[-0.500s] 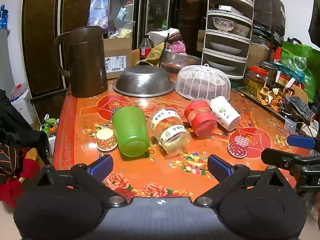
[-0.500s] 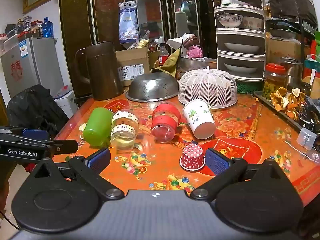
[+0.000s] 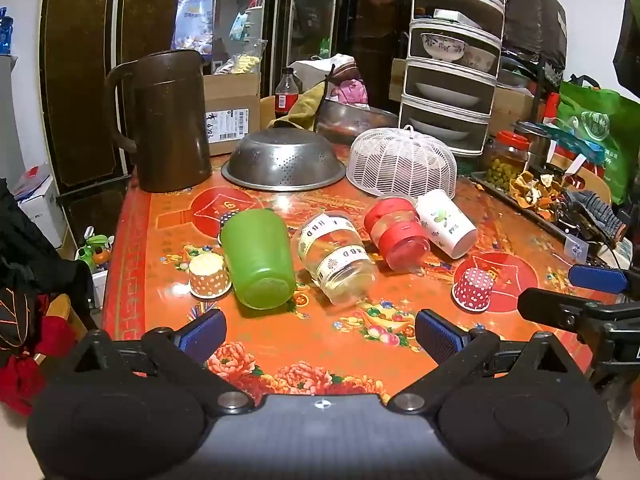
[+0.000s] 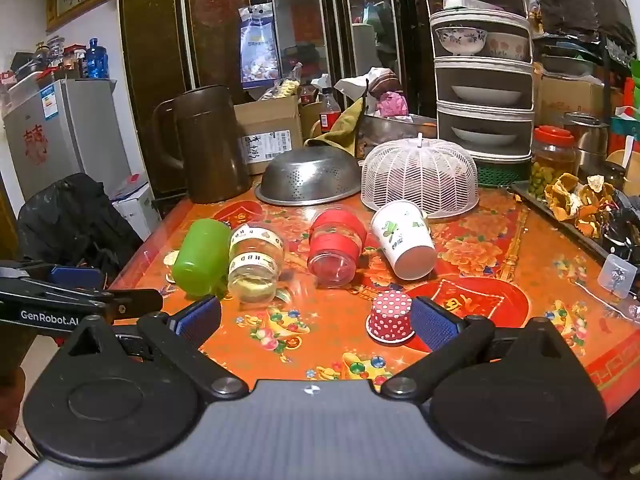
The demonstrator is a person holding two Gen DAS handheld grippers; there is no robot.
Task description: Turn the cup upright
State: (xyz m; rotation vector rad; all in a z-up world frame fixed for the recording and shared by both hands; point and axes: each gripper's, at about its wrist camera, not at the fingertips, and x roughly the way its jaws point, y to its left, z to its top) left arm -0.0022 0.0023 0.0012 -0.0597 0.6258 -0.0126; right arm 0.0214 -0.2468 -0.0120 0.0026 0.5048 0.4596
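Observation:
Several cups lie on their sides on the orange table [image 3: 320, 344]: a green cup [image 3: 256, 258] [image 4: 200, 256], a clear glass jar [image 3: 334, 258] [image 4: 256, 264], a red-banded glass [image 3: 394, 236] [image 4: 336, 246] and a white paper cup [image 3: 444, 224] [image 4: 404, 238]. A red polka-dot paper cup [image 3: 472, 290] [image 4: 392, 316] stands upside down. An orange dotted paper cup [image 3: 208, 276] also stands inverted left of the green cup. My left gripper [image 3: 320, 336] is open and empty in front of the green cup and jar. My right gripper [image 4: 316, 320] is open, its right pad beside the polka-dot cup.
A brown jug [image 3: 168, 120], an inverted steel colander [image 3: 284, 160] and a white mesh food cover [image 3: 400, 160] stand at the back. A tiered dish rack [image 3: 452, 60] and a tray of peels [image 3: 536, 192] are at the right. A fridge [image 4: 60, 132] is left.
Both grippers have edged slightly forward toward the cups. The right gripper's pad is now closer beside the polka-dot cup. No cup has moved.

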